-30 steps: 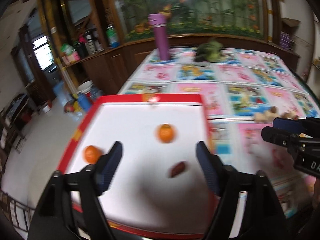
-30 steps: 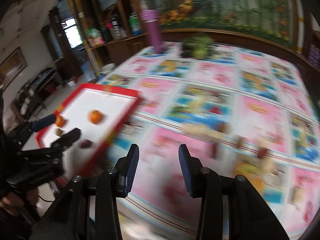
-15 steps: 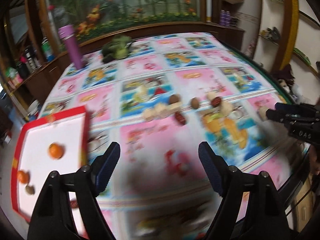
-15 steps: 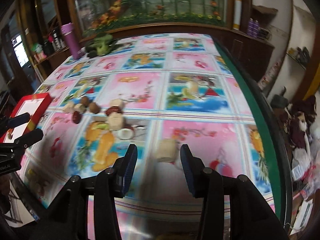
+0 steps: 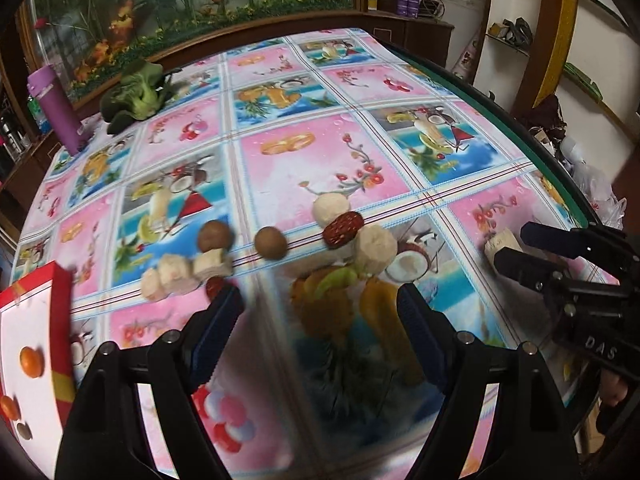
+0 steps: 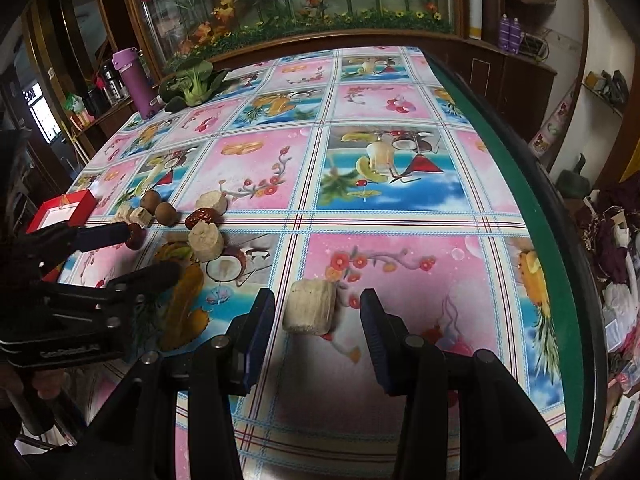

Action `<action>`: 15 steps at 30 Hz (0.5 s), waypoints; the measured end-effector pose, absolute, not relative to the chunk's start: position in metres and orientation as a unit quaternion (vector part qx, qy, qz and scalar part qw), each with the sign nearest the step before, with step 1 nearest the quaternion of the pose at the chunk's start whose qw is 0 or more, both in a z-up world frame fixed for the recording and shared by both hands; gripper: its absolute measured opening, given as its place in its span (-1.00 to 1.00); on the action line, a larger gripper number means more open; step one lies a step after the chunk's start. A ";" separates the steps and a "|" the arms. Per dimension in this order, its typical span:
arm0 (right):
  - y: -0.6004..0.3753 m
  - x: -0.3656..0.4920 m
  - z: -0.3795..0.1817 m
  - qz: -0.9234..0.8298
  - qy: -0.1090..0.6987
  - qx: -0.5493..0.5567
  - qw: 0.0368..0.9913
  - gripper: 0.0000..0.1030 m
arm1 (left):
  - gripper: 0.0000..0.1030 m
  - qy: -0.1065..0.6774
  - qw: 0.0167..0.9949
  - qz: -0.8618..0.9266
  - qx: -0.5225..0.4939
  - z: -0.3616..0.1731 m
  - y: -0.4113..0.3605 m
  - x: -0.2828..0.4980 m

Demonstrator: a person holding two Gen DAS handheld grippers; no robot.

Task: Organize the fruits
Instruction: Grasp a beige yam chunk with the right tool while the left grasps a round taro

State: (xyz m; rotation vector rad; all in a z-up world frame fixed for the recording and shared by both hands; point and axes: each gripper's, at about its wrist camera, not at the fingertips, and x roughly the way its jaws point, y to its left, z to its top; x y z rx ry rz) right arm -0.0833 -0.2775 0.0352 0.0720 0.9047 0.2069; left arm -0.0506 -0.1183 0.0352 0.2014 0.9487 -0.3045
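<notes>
Loose fruit lies on the patterned tablecloth: pale banana chunks (image 5: pixel 374 250), two brown longans (image 5: pixel 271 243), a red date (image 5: pixel 343 229) and another date (image 5: pixel 214 286) by my left fingertip. My left gripper (image 5: pixel 320 304) is open and empty just short of this cluster. My right gripper (image 6: pixel 316 312) is open with its jaws either side of a lone pale chunk (image 6: pixel 310 312) on the cloth, not touching it. The red-rimmed white tray (image 5: pixel 60 320) at far left holds two small oranges (image 5: pixel 31 362) and a brown fruit (image 5: pixel 24 432).
A purple bottle (image 6: pixel 134 82) and a green leafy vegetable (image 6: pixel 192 82) stand at the table's far left. The table's green right edge (image 6: pixel 532 208) drops to cluttered floor. A wooden cabinet with plants runs along the back.
Both grippers swung right, away from the tray. The left now faces the fruit cluster; the right has closed in until the lone chunk sits between its open jaws.
</notes>
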 end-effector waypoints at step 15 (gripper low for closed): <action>-0.278 -0.082 0.027 0.118 0.447 0.046 0.886 -0.44 | 0.06 0.473 0.862 -0.161 0.084 0.017 -0.145 -0.020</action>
